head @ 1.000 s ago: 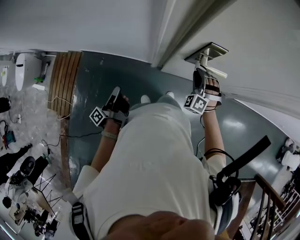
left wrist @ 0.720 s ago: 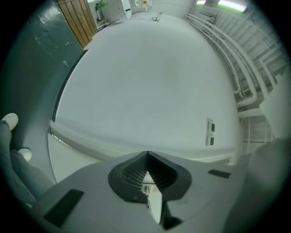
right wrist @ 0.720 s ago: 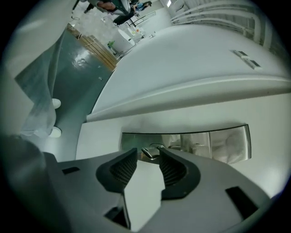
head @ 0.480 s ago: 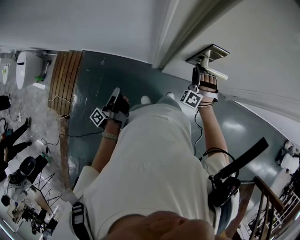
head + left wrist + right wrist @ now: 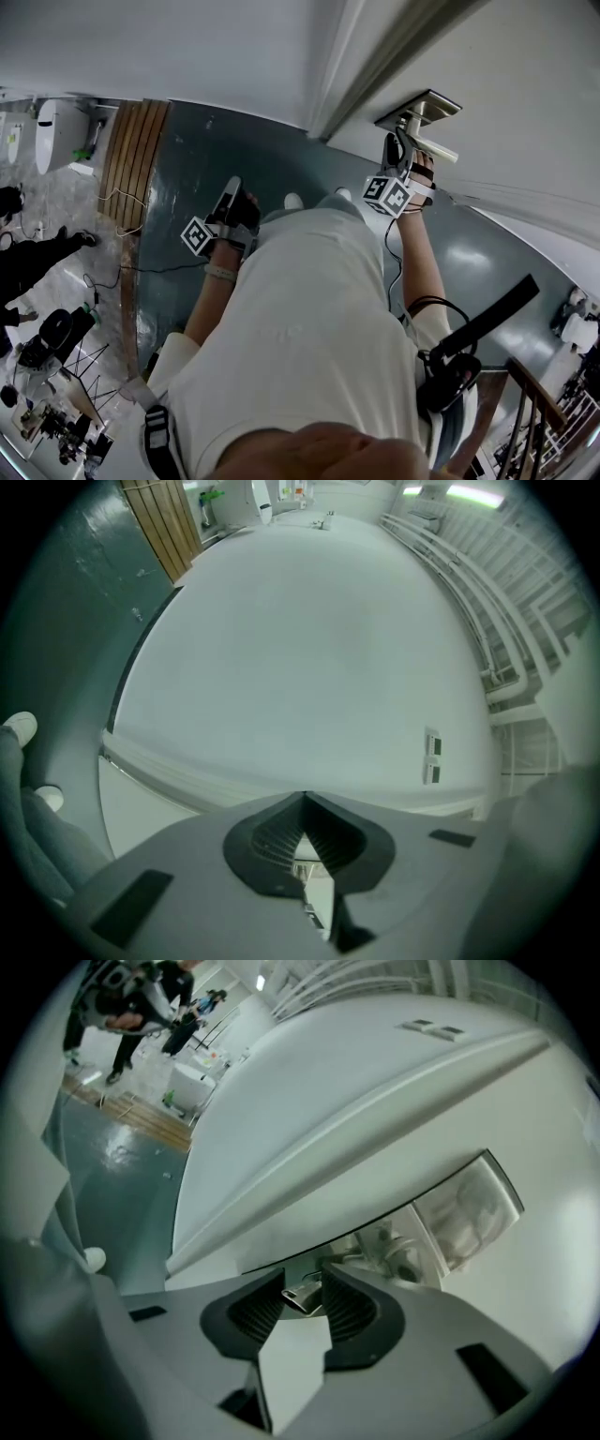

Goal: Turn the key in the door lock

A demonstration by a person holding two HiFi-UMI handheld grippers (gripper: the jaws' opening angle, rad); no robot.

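Silver metal, the key (image 5: pixel 302 1296) juts from the white door (image 5: pixel 525 112) just beside the base of the door handle (image 5: pixel 433 148), close under the brushed lock plate (image 5: pixel 469 1213). Its flat head stands between the ribbed pads of the right gripper (image 5: pixel 396 150), whose jaws have just been opening and now stand released – the left pad is clear of the key, and the right pad is at most just beside it, not pressing. In the head view this gripper is at the far right, angled a little downward against the door, with the handle's lever just above it. The left gripper (image 5: pixel 230 192) is well apart from the lock, out over the dark grey-green floor (image 5: pixel 187 141) at centre left, pointing level at a plain white wall (image 5: pixel 309 667); its jaws are clenched tip to tip, with nothing between them. Between the two arms the person's white shirt (image 5: pixel 300 328) fills the near middle of the head view. Further left, a strip of wooden boards (image 5: pixel 131 164) edges the floor, with a pale, shiny floor and scattered equipment beyond it.
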